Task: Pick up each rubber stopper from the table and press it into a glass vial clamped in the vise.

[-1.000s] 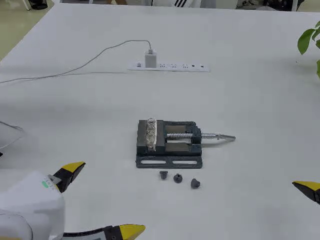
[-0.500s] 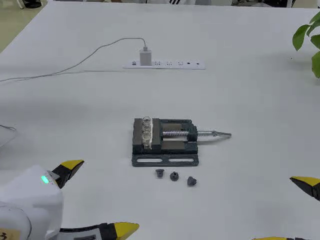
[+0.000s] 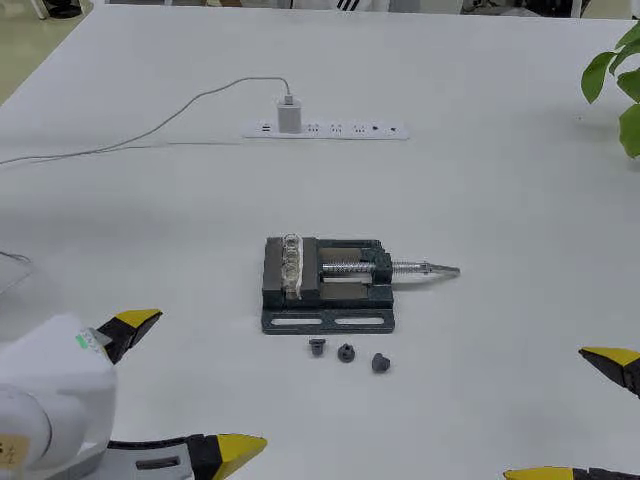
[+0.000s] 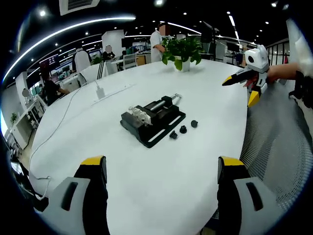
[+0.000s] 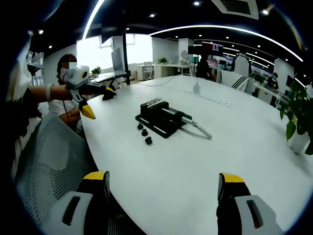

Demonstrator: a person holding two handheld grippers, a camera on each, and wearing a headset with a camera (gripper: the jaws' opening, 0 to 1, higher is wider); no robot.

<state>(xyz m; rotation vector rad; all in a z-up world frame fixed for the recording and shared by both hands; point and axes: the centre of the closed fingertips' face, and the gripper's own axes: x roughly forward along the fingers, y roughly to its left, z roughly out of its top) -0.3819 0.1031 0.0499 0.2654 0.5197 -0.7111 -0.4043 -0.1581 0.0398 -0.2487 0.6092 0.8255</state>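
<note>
A dark vise (image 3: 325,285) stands mid-table, holding clear glass vials (image 3: 291,262) in a row between its jaws. Three grey rubber stoppers (image 3: 346,352) lie loose on the table just in front of it. My left gripper (image 3: 188,385) hovers open at the near left, well short of the stoppers. Open too, my right gripper (image 3: 572,415) hangs at the near right edge. In the left gripper view the vise (image 4: 152,116) and stoppers (image 4: 183,129) lie far ahead of the wide jaws. The right gripper view has the vise (image 5: 161,117) and stoppers (image 5: 144,132) equally distant.
A white power strip (image 3: 325,129) with a charger and a long cable lies at the back of the table. Plant leaves (image 3: 615,70) reach in at the far right. A mesh chair (image 5: 49,156) stands at the table's near side.
The head camera has shifted slightly. Both grippers stay open near the table's front edge; the right gripper's second yellow fingertip has come into the head view.
</note>
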